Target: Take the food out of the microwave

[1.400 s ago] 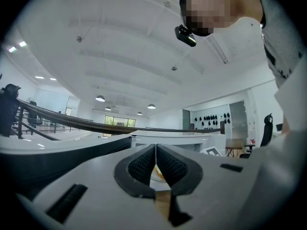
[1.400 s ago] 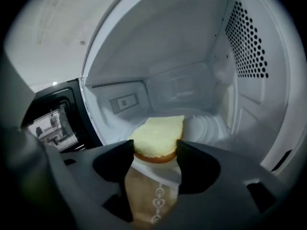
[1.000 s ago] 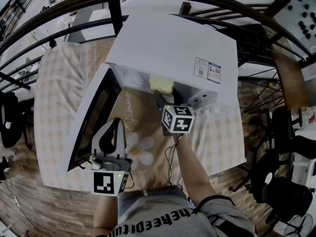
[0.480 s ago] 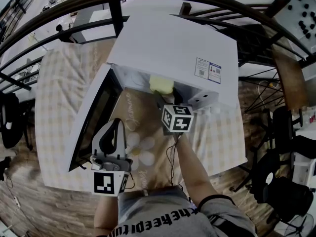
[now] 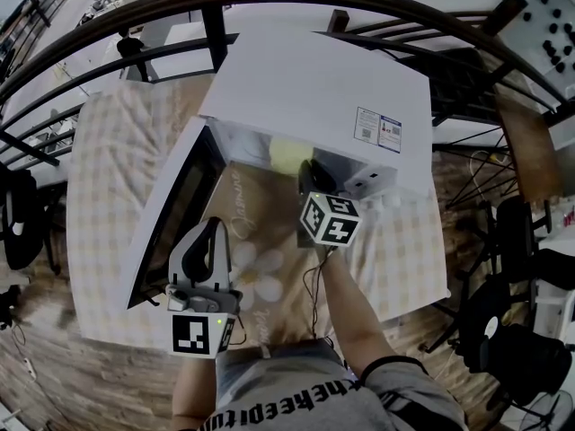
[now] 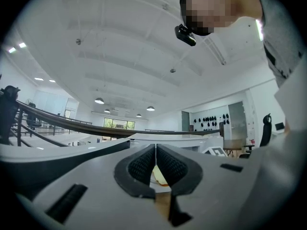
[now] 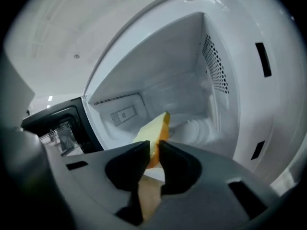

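Microwave [image 5: 314, 88] is sitting on the worktop [image 5: 409, 259], white case, with a checked cloth [image 5: 108, 151] lying under it. Its door [image 5: 171, 223] is hanging fully open to the left in the head view. Two printed labels [image 5: 377, 128] are showing on the top panel near the front right corner.

Right hand-held gripper [image 5: 307, 173] is reaching into the cavity mouth and angling slightly downward. Its marker cube [image 5: 328, 220] is sitting just outside the opening. In the right gripper view the jaws are closing on the food slice [image 7: 154, 133]: pale yellow face, orange edge, standing upright on edge. The lower end of the slice is sitting between the two pads and both are pressing on it, so this hand-held gripper [image 7: 153, 153] is grasping the slice.

The food slice is still inside the microwave, at the front of the cavity floor, showing in the head view as a pale yellow patch [image 5: 286, 149] just under the top panel's edge. The perforated vent [image 7: 216, 66] is showing on the right cavity wall, well apart from the slice.

Left hand-held gripper [image 5: 212, 230] is hanging back near the person's body, beside the open door and not touching it, pointing level. In the left gripper view [image 6: 155, 159] its jaws are sitting clenched pad to pad, gripping nothing.
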